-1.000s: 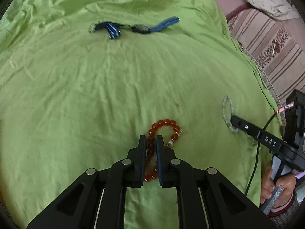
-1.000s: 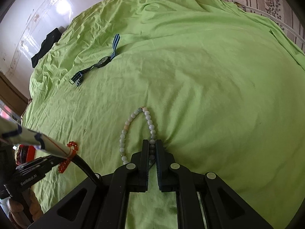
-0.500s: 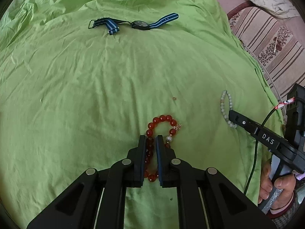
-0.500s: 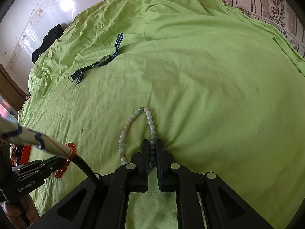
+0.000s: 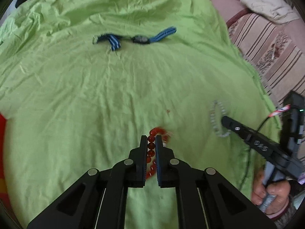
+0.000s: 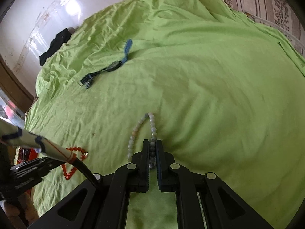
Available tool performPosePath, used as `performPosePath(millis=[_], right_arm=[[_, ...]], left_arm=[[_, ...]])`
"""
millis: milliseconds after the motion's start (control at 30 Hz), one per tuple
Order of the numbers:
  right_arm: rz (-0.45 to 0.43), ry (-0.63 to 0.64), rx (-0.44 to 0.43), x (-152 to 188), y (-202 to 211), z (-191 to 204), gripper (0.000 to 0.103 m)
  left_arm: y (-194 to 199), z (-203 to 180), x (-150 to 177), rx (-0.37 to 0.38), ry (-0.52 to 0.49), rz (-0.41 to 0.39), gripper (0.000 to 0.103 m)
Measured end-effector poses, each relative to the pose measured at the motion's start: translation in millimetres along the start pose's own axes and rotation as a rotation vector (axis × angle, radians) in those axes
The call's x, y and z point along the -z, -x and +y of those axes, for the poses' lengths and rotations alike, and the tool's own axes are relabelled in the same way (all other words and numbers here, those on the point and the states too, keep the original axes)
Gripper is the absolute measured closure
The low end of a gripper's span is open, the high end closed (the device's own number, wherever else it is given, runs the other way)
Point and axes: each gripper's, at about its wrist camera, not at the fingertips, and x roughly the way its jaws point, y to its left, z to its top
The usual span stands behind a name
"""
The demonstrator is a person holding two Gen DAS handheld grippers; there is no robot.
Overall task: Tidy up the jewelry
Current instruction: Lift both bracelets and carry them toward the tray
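My left gripper (image 5: 151, 139) is shut on a red bead bracelet (image 5: 151, 147), whose loop hangs blurred past the fingertips above the green sheet. My right gripper (image 6: 152, 143) is shut on a pale green bead bracelet (image 6: 151, 127), whose loop stretches forward over the sheet. The red bracelet also shows in the right wrist view (image 6: 76, 150), and the pale bracelet in the left wrist view (image 5: 216, 118). A watch with a blue striped strap (image 5: 140, 38) lies flat at the far side of the sheet; it also shows in the right wrist view (image 6: 114, 64).
The green sheet (image 5: 95, 95) covers a bed. A striped floral cushion (image 5: 270, 47) and a pale pillow (image 5: 266, 5) lie past its right edge. A dark cloth (image 6: 55, 43) lies at the far corner by a white wall.
Both grippers have lifted and drawn back a little with their bracelets. The red bracelet now swings blurred off the sheet. The watch has not moved.
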Motion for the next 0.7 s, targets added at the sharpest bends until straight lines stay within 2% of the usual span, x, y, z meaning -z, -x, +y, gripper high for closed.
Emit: performPosePath(millis=[233,400,533,700], right_arm=[[-0.062,0.011,-0.048,4.7,28.5,18.7,0.097],[-0.093,0.018,-0.075,11.5,58.1,37.4,0.097],[-0.074,-0.001,-0.109,28.5,79.3,48.6,0.097],[-0.069,0.036,-0.110,39.4,104.5,69.4,0.097]], left_arm=[[83.0,-5.2,13.3,0.028,0.005,-0.101,0.096],[136.7,0.0,29.8,0.013,0.023,-0.143,0.096],[165.5,10.8,41.0,0.008,0.056,-0.165,0.096],[200.7,32.0,57.3,-0.007,0.099,-0.206,0.096]])
